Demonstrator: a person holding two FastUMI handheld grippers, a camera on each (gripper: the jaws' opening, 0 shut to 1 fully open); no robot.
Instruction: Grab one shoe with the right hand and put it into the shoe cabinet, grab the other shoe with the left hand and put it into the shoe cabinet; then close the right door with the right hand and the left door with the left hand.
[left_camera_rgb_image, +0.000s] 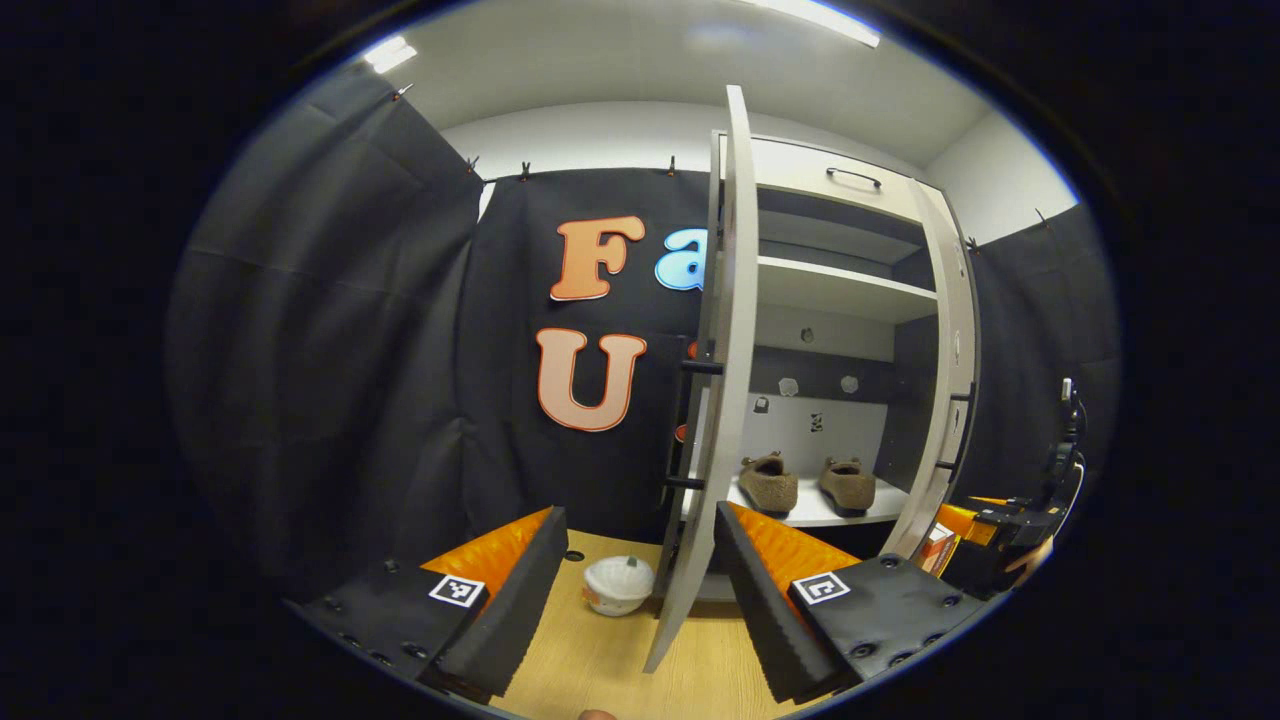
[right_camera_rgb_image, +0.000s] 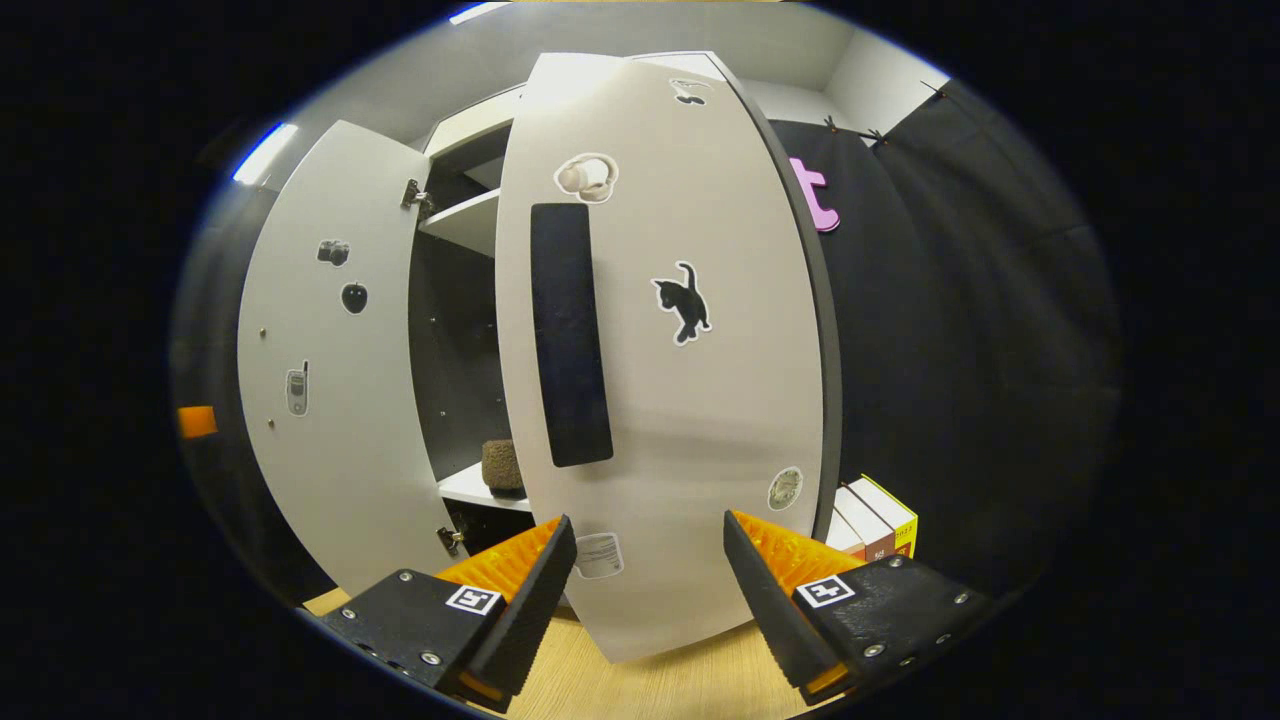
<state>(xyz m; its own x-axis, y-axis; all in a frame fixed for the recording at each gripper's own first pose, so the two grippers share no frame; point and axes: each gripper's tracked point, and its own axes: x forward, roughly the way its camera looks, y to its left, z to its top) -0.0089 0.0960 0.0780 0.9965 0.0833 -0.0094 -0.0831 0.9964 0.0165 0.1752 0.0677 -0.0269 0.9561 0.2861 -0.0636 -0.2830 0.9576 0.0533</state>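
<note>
While both brown fuzzy shoes (left_camera_rgb_image: 768, 482) (left_camera_rgb_image: 848, 484) sit side by side on the lower shelf (left_camera_rgb_image: 815, 512) of the pale shoe cabinet (left_camera_rgb_image: 850, 290), its doors are still ajar. Seen edge-on, the left door (left_camera_rgb_image: 722, 380) stands between the spread fingers of the left claw (left_camera_rgb_image: 640, 590), which holds nothing. Close ahead of the right claw (right_camera_rgb_image: 648, 590), also wide and empty, is the right door (right_camera_rgb_image: 690, 380), bearing a dark bar handle (right_camera_rgb_image: 570, 335) and a cat sticker (right_camera_rgb_image: 683, 302). A white lidded cup (left_camera_rgb_image: 618, 584) rests on the light wooden tabletop (left_camera_rgb_image: 600, 660); boxes (right_camera_rgb_image: 875, 525) stand by the cabinet.
</note>
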